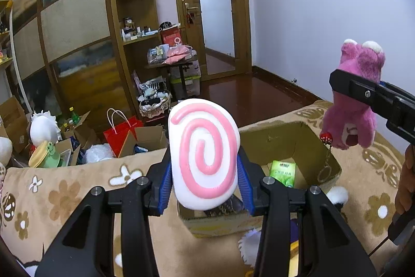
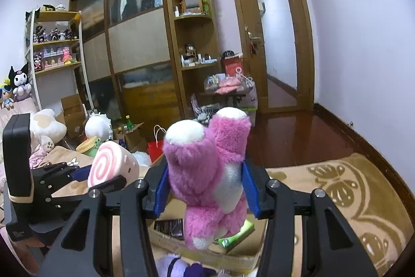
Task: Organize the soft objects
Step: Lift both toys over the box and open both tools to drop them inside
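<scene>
Swirl cushion between left gripper pads

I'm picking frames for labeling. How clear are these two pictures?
Left wrist view: swirl cushion sharp in the left gripper; door bows from fisheye. Right wrist view: pink plush bear, held by the right gripper, slightly soft up close; floor shows glare.

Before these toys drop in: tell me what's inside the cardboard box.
Inside the cardboard box lies a green packet and something dark. The swirl plush and pink bear cover the rest.
</scene>
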{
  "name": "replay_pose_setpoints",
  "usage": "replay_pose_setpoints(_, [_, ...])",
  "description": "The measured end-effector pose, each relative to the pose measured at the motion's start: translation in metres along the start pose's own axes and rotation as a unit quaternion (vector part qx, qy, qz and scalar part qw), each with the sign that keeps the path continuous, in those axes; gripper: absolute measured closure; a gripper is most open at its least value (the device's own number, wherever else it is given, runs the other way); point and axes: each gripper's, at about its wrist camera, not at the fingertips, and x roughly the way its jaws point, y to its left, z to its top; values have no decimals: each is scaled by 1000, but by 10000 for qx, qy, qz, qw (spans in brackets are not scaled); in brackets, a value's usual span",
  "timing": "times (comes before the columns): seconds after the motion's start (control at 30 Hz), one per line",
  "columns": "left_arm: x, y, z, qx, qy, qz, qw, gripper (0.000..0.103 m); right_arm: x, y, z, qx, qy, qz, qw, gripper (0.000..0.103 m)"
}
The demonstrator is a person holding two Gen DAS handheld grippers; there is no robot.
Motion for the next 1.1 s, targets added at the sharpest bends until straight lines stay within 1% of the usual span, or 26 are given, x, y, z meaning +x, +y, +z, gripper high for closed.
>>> replay_pose_setpoints(0.17, [11,2,4,-157,16,-105,9998,61,6,1,6,-68,-98,12,9999,51])
replay_pose_setpoints(0.33, [20,-1,-3,-99,1,-131,9999,60,17,-3,2,-101,-46,46,9999,51])
replay_pose_setpoints(0.47, [36,-5,-11,-144,187,-280,9993,60,31,-13,-9,34,214,14,9998,51])
replay_pose_setpoints(0.63, [56,-14,-22,21,480,-437,9979,59,52,-27,-24,306,621,42,9976,51])
replay_pose_setpoints(0.7, [63,-17,-27,40,595,-434,9973,59,61,-32,-32,373,814,55,9960,50])
replay_pose_setpoints(0.8, [70,-20,-33,50,736,-300,9968,59,70,-37,-43,392,1040,66,9938,50])
replay_pose_setpoints(0.87, [73,-21,-36,62,820,-334,9961,58,75,-37,-50,326,1159,56,9927,50])
replay_pose_setpoints(0.97, [75,-23,-39,85,881,-369,9954,54,80,-36,-57,191,1301,-14,9913,50])
replay_pose_setpoints(1.0, [75,-23,-39,94,871,-344,9956,51,82,-36,-59,193,1358,-3,9906,50])
replay_pose_setpoints(1.03, [75,-23,-40,105,840,-307,9959,45,83,-36,-61,200,1384,9,9902,50])
replay_pose_setpoints(1.07, [73,-25,-40,108,814,-295,9962,42,83,-36,-62,197,1407,11,9899,50])
replay_pose_setpoints(1.1, [72,-25,-40,103,810,-295,9962,36,83,-36,-63,175,1424,-12,9896,47])
